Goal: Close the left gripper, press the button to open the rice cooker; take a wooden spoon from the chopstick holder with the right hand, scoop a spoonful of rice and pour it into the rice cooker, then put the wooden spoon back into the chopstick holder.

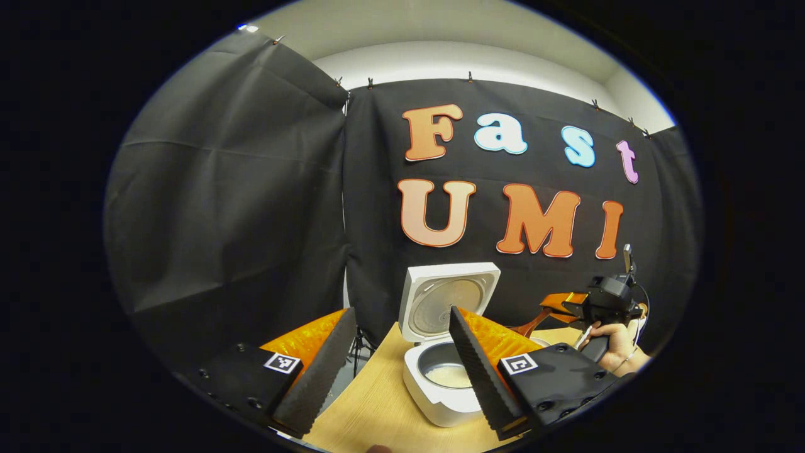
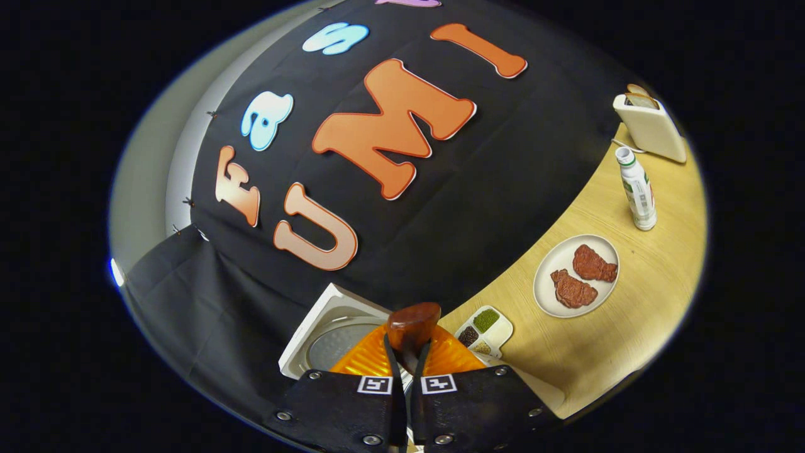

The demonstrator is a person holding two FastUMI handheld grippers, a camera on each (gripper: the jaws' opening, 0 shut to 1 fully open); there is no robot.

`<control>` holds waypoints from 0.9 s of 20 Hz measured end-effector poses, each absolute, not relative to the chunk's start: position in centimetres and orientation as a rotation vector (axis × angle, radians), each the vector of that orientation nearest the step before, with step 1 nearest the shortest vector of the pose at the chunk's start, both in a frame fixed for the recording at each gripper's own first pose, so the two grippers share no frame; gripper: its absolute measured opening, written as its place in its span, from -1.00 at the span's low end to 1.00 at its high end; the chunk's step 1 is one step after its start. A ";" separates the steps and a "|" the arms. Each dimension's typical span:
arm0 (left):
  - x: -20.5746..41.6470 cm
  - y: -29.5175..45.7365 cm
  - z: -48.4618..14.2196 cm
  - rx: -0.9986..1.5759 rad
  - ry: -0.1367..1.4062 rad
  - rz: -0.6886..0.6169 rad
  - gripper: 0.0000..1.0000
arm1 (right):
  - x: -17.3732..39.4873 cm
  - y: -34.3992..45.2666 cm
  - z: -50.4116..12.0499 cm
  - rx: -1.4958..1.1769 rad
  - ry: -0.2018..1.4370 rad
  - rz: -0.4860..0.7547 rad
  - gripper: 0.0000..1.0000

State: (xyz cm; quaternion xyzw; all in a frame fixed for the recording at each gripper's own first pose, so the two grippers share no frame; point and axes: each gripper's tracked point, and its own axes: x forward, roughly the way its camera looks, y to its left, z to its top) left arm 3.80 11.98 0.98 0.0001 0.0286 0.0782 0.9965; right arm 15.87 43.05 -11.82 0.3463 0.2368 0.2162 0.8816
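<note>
My right gripper (image 2: 407, 352) clamps the wooden spoon (image 2: 412, 327); rice cooker (image 1: 440, 384) at twelve o'clock gapes, left gripper (image 1: 402, 371) spread apart.

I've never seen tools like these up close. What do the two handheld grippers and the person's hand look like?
Each gripper has two long fingers with sawtooth-ridged inner faces on black bolted blocks, each block bearing a square black-and-white tag: see the left gripper and right gripper. Orange ribbed panels sit behind. The hand wears a thin bracelet, beside a dark cable.

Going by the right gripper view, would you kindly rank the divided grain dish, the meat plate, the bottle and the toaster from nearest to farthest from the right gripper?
From the right gripper:
1. Divided grain dish, just beside it.
2. Meat plate, mid-table.
3. Bottle, farther along.
4. Toaster, at the far end.
</note>
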 end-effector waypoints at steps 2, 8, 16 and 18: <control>3.7 12.0 1.0 -0.002 0.056 0.156 1.00 | 15.9 43.5 -11.1 0.672 0.464 0.466 -0.95; 3.7 12.5 1.3 0.000 0.051 0.163 1.00 | 15.7 44.3 -9.9 0.599 0.415 0.500 -0.95; 3.4 12.6 1.5 0.007 0.051 0.167 1.00 | 15.1 45.7 -9.1 0.519 0.372 0.544 -0.95; 3.3 12.7 1.4 0.007 0.053 0.172 0.94 | 15.0 45.8 -9.2 0.495 0.364 0.547 -0.95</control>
